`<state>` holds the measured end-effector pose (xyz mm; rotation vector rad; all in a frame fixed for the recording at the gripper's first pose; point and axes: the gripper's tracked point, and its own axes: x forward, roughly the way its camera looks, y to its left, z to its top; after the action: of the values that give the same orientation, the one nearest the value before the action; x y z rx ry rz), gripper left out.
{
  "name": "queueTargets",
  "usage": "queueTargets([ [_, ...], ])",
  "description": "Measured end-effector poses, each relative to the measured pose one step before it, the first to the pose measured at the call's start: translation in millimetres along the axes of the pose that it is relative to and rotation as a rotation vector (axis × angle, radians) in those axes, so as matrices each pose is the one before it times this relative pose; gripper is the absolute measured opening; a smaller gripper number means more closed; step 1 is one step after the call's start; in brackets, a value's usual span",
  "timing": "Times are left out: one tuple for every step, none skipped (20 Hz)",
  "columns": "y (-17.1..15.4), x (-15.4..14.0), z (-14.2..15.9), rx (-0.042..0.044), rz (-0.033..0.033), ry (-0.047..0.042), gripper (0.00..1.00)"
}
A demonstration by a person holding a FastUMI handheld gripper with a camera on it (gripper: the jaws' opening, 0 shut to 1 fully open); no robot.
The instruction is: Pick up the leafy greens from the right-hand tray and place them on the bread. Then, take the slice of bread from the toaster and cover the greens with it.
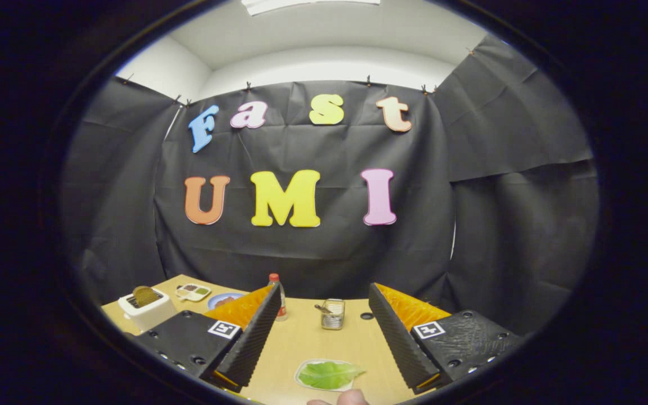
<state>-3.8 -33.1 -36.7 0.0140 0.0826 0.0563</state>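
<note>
My gripper (324,337) is open, its two fingers spread wide above the wooden table (301,343), with nothing between them. A green leaf (329,374) lies on a small white tray (303,379) on the table, low down between the fingers. A white toaster (147,309) stands at the table's far left corner, beyond the left finger, with a brown slice of bread (144,295) sticking up out of its slot. A blue plate (224,300) sits behind the left finger, mostly hidden by it; what lies on it is unclear.
A red-capped bottle (279,297) stands by the left finger's tip. A metal holder with a utensil (333,314) sits mid-table toward the back. A small divided dish (193,291) lies near the toaster. A person's fingertips (338,399) show just below the leaf tray.
</note>
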Motion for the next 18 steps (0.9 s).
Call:
queueTargets([
  [-5.39,0.33,-7.98,-0.00620,-0.00397,0.01570,0.95],
  [-5.04,0.13,-8.75,-0.00384,-0.00194,0.01637,0.95],
  [-4.87,0.22,-8.77,-0.00233,-0.00444,0.01557,0.95],
  [-5.99,0.21,-11.18,-0.00054,-0.00333,0.02065,0.95],
  [-5.31,0.51,-12.73,0.00148,-0.00102,0.02448,0.95],
  [-5.10,2.41,-13.47,0.00450,-0.00012,0.02649,0.95],
  [-5.36,3.12,-15.53,0.00587,0.00410,0.02879,0.96],
  [-3.73,2.89,-15.96,0.00915,0.00732,0.02956,0.96],
  [-4.81,4.84,-16.59,0.00940,0.00693,0.03028,0.96],
  [-6.67,6.12,-18.78,0.00621,0.00461,0.03488,0.96],
  [-5.51,7.91,-17.06,0.00655,0.00432,0.03550,0.96],
  [-5.27,9.34,-15.39,0.00688,0.00517,0.03029,0.96],
  [-5.80,9.19,-14.75,0.00563,0.00420,0.03076,0.96],
  [-4.79,9.62,-13.04,0.00668,0.00543,0.02618,0.96],
  [-5.78,11.25,-11.03,0.00405,0.00367,0.02266,0.96],
  [-5.50,11.25,-9.81,0.00243,0.00064,0.02061,0.96],
  [-4.05,13.23,-9.87,-0.00355,0.00389,0.02216,0.96],
  [-3.38,14.35,-9.33,0.00427,0.00786,0.02468,0.96],
])
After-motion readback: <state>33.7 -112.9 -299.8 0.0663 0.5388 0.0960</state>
